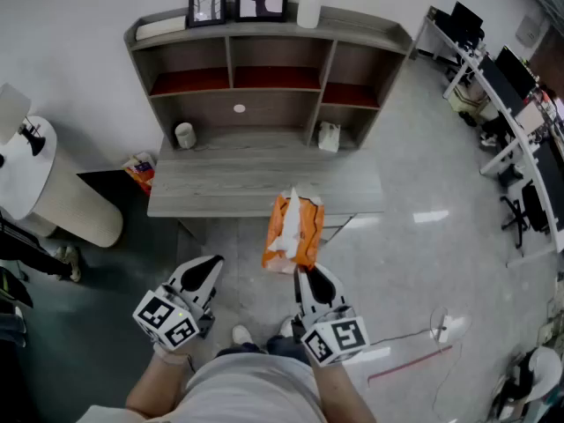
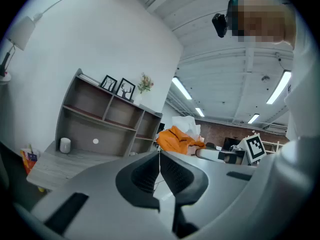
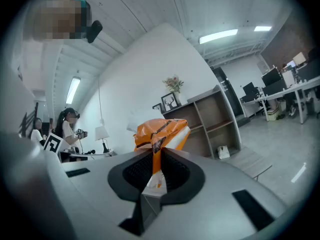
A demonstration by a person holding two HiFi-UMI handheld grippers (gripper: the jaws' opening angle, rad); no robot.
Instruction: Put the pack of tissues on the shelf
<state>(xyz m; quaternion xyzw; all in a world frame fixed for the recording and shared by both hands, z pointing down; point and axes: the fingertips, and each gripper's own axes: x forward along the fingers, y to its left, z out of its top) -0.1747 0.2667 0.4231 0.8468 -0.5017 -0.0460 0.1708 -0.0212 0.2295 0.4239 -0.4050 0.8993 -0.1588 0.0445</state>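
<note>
One step is in hand, the carry: the right hand-held gripper (image 1: 309,278) is clenched on the orange pack of tissues (image 1: 293,233), held in the air short of the desk (image 1: 229,183), the left hand-held gripper (image 1: 208,271) is clenched on nothing, and the next move probably calls for moving the pack forward into a shelf (image 1: 273,30) compartment.

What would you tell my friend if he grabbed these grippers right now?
Left gripper: shut, holding nothing, low on the person's left.
Right gripper: shut on the bottom edge of the orange pack of tissues, held up in front of the desk.
Done: the pack is picked up and in the air.
Left to do: carry it forward to the shelf, set it in a compartment with room, then open the jaws.
</note>
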